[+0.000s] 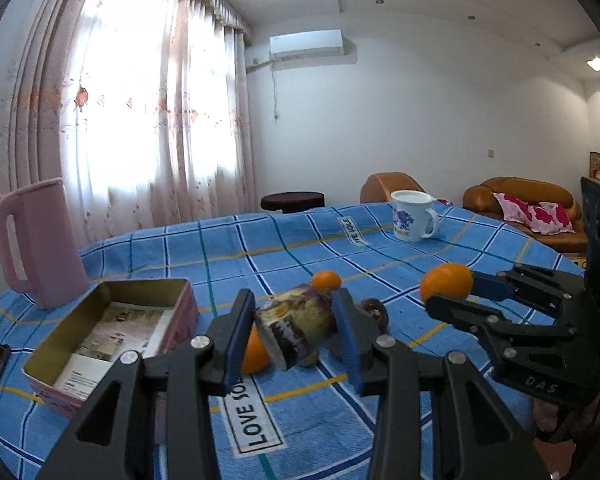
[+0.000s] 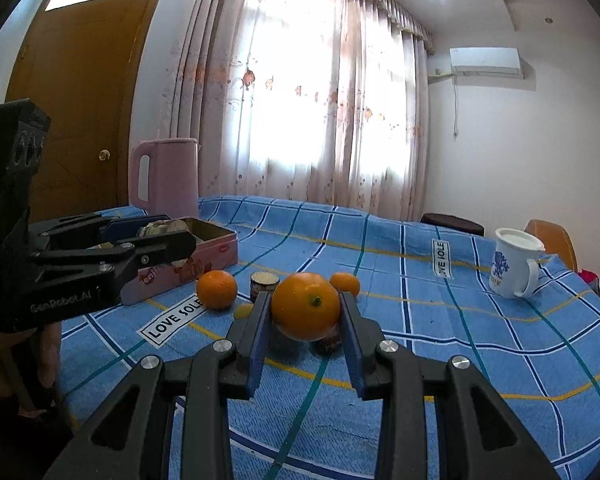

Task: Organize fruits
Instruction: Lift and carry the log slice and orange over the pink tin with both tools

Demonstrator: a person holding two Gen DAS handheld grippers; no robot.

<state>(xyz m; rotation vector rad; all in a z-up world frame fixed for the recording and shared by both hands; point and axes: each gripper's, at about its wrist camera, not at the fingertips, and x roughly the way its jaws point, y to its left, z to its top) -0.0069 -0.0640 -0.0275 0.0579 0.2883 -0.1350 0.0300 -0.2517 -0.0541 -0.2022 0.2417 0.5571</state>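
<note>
My left gripper is shut on a small printed tin can and holds it tilted above the blue checked tablecloth, to the right of the open pink tin box. My right gripper is shut on an orange lifted above the cloth; it shows in the left wrist view too. Two more oranges lie on the cloth, with a small yellow fruit and another small can. The left gripper shows at the left, over the box.
A pink jug stands behind the box at the far left. A white mug with a blue print stands at the far right of the table. A brown round object lies just right of my left fingers. Sofas and a stool stand beyond the table.
</note>
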